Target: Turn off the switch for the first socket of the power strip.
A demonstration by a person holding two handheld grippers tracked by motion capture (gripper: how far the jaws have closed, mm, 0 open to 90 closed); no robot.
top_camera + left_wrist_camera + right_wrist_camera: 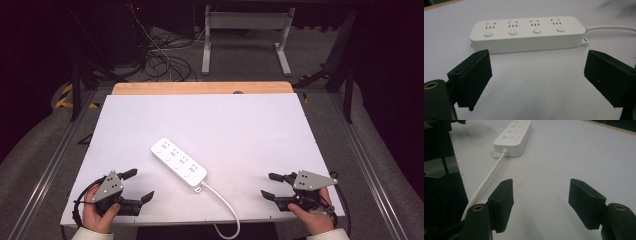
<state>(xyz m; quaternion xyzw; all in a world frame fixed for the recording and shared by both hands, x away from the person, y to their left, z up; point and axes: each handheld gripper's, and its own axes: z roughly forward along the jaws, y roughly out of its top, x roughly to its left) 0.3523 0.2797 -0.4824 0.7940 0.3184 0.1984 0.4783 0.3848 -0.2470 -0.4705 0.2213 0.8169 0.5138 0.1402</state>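
The power strip [179, 163] is lying flat on the white bench [240, 125], a little left of the middle and turned diagonally, with its four sockets and four round buttons facing up. Its white cable [222, 202] is leaving the near-right end and running off the front edge of the bench.

The left gripper [141, 185] is resting low at the front left corner, its jaws spread wide with nothing between them, and it is pointing toward the long side of the strip, which is lying near but apart from it. The right gripper [267, 185] is waiting at the front right, also spread wide and empty, aimed toward the cable end of the strip.

In my judgement the step in hand is the approach to the strip. To do it well, the left gripper should be coming level and square to the long side, low over the bench, so that the pads close across the narrow body and not on a button. The right gripper can be steadying the cable end.

Nothing else is lying on the bench. The cable is the one thing to mind, because it is crossing the path of the right gripper. Behind the bench, a wooden edge [200, 88], dark floor cables [160, 62] and a grey frame [245, 40] are standing well apart.
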